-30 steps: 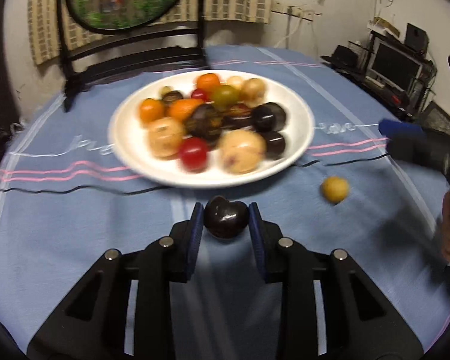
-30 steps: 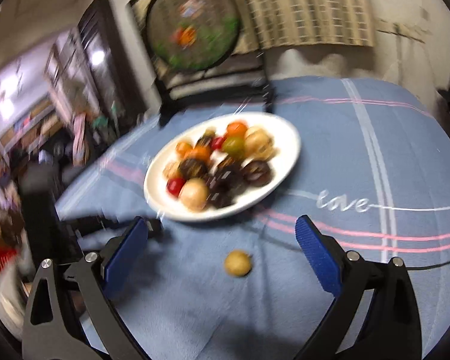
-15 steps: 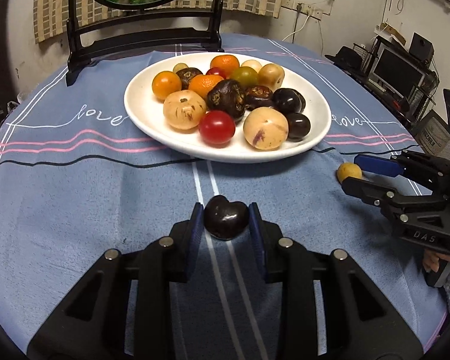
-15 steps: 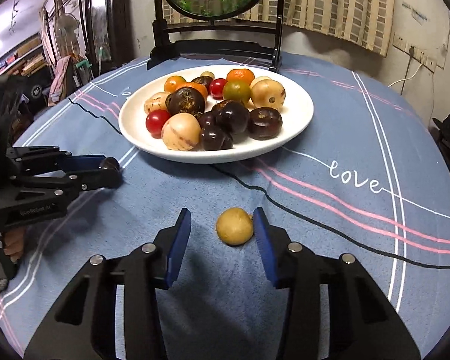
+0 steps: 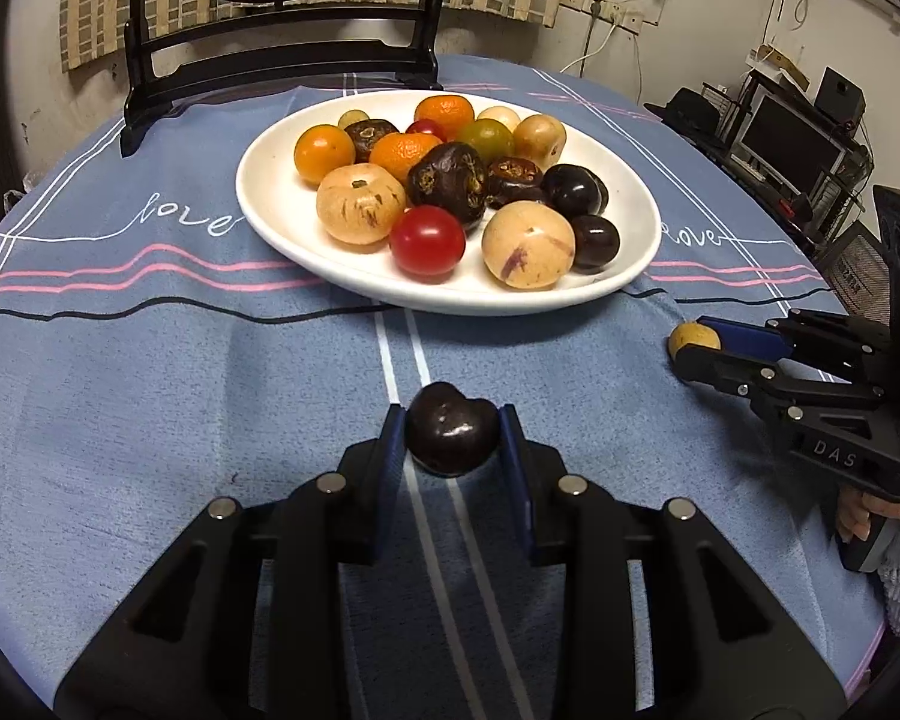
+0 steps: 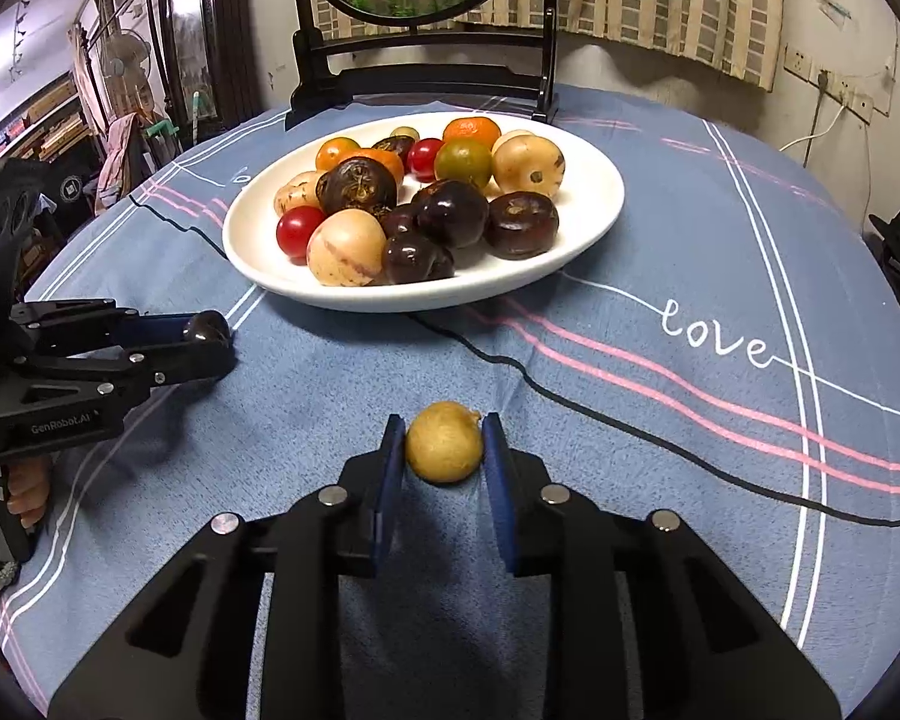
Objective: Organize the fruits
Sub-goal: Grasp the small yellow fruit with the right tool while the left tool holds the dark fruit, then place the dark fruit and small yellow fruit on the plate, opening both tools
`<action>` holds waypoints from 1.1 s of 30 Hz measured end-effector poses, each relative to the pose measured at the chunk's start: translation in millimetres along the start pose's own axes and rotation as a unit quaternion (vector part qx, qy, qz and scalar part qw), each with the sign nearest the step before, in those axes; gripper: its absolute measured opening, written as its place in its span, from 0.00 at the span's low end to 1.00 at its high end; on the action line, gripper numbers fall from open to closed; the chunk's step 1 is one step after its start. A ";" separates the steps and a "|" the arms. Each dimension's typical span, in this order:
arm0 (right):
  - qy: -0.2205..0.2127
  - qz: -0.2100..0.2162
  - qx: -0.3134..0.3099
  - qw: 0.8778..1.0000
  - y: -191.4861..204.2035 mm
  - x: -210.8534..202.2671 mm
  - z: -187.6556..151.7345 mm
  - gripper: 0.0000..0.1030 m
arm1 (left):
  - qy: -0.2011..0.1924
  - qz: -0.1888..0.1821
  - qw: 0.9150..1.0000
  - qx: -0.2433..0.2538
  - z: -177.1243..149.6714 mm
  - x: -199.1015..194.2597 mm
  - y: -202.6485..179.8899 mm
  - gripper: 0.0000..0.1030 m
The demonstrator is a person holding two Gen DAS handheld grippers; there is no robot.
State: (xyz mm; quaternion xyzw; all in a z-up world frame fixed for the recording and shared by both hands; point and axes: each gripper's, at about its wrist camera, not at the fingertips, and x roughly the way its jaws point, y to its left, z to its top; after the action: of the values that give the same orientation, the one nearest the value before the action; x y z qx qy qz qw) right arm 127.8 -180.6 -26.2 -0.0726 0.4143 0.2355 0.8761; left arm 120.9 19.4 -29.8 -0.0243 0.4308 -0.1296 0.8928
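Both hand-held grippers pinch fruit: left hand-held gripper [image 5: 452, 438] a glossy dark-purple fruit [image 5: 452, 437], right hand-held gripper [image 6: 443, 447] a small round yellow fruit [image 6: 444, 441], whose smooth curved skins could probably squirt free onto the blue-clothed counter [image 5: 150, 390].

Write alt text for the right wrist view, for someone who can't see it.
The right tongs pinch a small yellow fruit on a blue tablecloth. Behind sits a white plate piled with fruit; at left, the left tongs grip a dark fruit.
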 end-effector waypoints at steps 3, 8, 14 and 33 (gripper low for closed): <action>-0.002 0.008 0.009 1.000 -2.7 -0.1 0.9 0.26 | -0.002 -0.004 1.000 -0.005 -0.5 -0.4 0.9 0.30; -0.024 0.016 0.024 0.999 -7.2 -13.9 2.8 0.26 | -0.027 0.011 0.999 -0.014 -1.4 -11.4 3.1 0.30; -0.070 0.021 0.044 0.996 -11.3 -40.6 3.6 0.26 | -0.070 0.011 0.997 -0.023 11.0 -36.7 0.5 0.30; -0.117 0.045 0.070 0.990 -30.3 -45.3 91.0 0.26 | -0.120 0.074 0.989 -0.038 115.1 -8.5 18.0 0.30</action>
State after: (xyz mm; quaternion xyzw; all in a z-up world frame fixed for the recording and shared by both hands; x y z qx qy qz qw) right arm 180.4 -193.9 65.0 0.0358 0.3276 0.2518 0.9099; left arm 208.9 31.1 46.2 -0.0417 0.3259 -0.0426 0.9435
